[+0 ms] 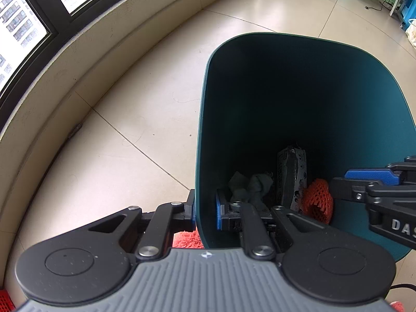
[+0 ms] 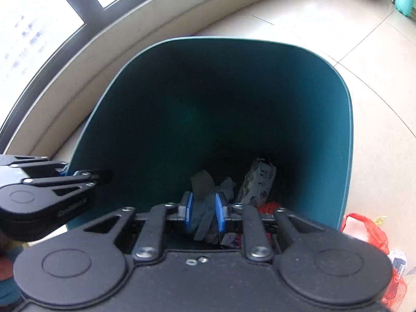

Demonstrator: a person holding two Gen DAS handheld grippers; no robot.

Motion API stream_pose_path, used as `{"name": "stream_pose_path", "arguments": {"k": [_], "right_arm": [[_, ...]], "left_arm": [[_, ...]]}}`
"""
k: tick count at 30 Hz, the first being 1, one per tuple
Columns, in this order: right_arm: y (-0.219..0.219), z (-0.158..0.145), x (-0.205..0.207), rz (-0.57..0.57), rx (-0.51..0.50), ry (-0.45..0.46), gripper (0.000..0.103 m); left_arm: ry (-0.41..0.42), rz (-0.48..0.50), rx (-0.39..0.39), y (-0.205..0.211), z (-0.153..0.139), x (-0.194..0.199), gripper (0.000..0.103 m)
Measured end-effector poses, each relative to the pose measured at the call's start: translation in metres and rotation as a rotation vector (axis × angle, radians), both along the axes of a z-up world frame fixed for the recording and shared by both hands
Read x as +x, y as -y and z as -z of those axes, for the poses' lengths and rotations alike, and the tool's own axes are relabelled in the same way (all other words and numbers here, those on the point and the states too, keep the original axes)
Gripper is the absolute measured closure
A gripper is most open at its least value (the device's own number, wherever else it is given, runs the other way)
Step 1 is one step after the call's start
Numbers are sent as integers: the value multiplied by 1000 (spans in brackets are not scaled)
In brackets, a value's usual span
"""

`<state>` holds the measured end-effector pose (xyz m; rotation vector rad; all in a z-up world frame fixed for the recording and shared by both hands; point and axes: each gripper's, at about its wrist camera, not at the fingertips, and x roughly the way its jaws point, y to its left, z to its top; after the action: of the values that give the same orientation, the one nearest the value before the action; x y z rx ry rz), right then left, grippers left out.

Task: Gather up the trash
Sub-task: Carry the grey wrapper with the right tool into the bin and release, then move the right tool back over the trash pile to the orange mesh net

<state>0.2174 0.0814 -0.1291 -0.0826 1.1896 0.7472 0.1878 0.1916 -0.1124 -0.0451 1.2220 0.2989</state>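
Two tools at a teal bin that already has trash in it.

In the left wrist view, from left to right: the window (image 1: 28,20) at upper left, the tiled floor (image 1: 124,119), then the left tool (image 1: 205,212) clamped on the near wall of the bin (image 1: 299,83). Inside lie a grey rag (image 1: 249,186), a crushed grey carton (image 1: 291,174) and red foam netting (image 1: 318,199). At the right edge the right tool (image 1: 338,184) stands narrowly parted; whether it grips anything cannot be told.
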Motion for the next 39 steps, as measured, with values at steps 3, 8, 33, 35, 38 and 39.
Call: {"name": "stream_pose_path", "arguments": {"k": [3, 8, 33, 35, 38, 39], "right_arm": [[23, -29, -5, -13, 40, 30, 80], [65, -68, -12, 25, 87, 66, 75], [262, 80, 17, 517, -186, -26, 43], [271, 95, 13, 533, -218, -42, 32], [286, 114, 4, 597, -255, -73, 14], [291, 123, 0, 633, -259, -93, 13]], "left_arm": [[-1, 0, 1, 0, 1, 0, 90], [-4, -2, 7, 1, 0, 1, 90], [-4, -1, 29, 10, 4, 3, 90], [-4, -3, 28, 10, 4, 3, 90], [-5, -7, 24, 9, 4, 3, 90], [-5, -7, 24, 9, 4, 3, 90]]}}
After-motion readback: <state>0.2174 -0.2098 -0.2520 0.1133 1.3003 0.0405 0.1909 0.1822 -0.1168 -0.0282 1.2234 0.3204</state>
